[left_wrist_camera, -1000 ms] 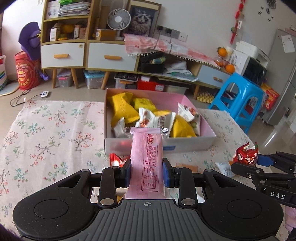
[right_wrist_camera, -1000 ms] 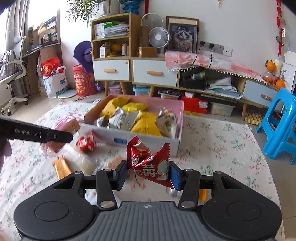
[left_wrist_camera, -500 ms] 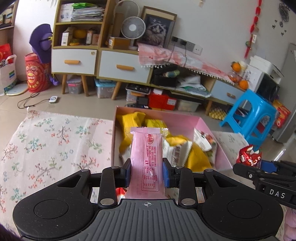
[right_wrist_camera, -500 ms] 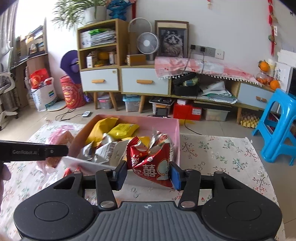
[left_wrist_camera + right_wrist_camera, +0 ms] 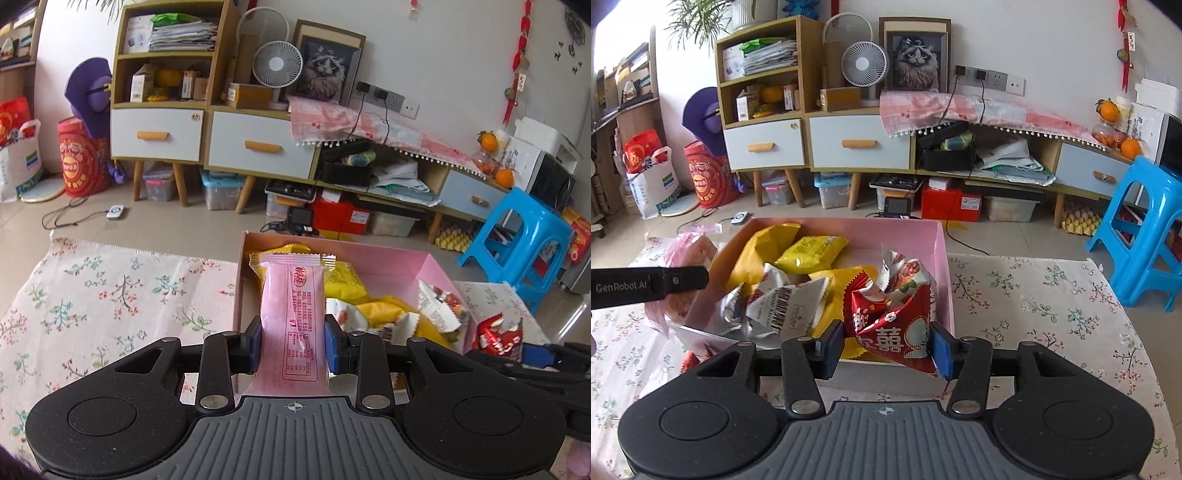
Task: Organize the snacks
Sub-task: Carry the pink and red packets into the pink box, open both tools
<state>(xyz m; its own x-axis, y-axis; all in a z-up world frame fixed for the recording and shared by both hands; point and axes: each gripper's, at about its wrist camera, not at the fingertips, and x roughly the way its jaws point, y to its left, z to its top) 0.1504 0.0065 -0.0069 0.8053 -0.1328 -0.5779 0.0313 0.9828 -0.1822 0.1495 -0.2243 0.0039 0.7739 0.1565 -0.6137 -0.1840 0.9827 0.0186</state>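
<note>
Left gripper (image 5: 292, 349): fingers pinch the pink wafer packet (image 5: 293, 317) upright by its lower half, poised over the near-left corner of the pink box (image 5: 424, 271). The box sits on the floral-cloth table (image 5: 110, 295), toward its far edge, and already holds yellow packets (image 5: 812, 253) and white crumpled wrappers (image 5: 786, 306).

Risk, left: the packet stands tall above the grip. If released here it may tip back over the near wall and land on the table instead of inside.

Right gripper (image 5: 888, 349): fingers clamp the red pouch (image 5: 894, 325) by its puffy sides, just above the box's near-right corner.

Risk, right: the slick, air-filled pouch could squirt out of the pinch. The two grippers hang close together over the box, so a sideways drift could knock them together. The heaped wrappers may also bounce a dropped packet out.
</note>
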